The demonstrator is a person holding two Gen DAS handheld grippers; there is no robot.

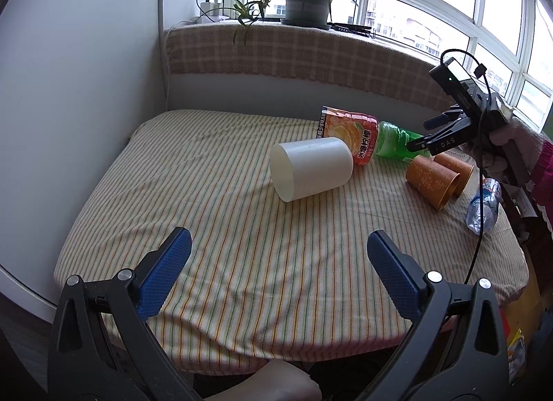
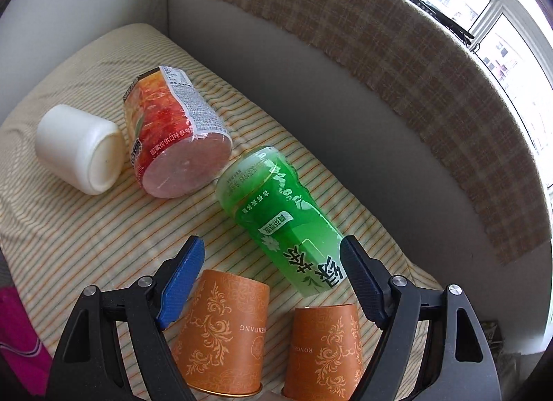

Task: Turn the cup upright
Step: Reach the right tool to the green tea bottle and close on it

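A white cup lies on its side on the striped table, its mouth toward the left; it also shows in the right wrist view. Two orange patterned paper cups lie on their sides at the right; in the right wrist view one lies below my fingers and the other beside it. My left gripper is open and empty, well short of the white cup. My right gripper is open, hovering over the orange cups; it also shows in the left wrist view.
An orange-red drink cup and a green drink cup lie on their sides behind the cups. A clear plastic bottle lies at the right edge. A padded backrest and a white wall border the table.
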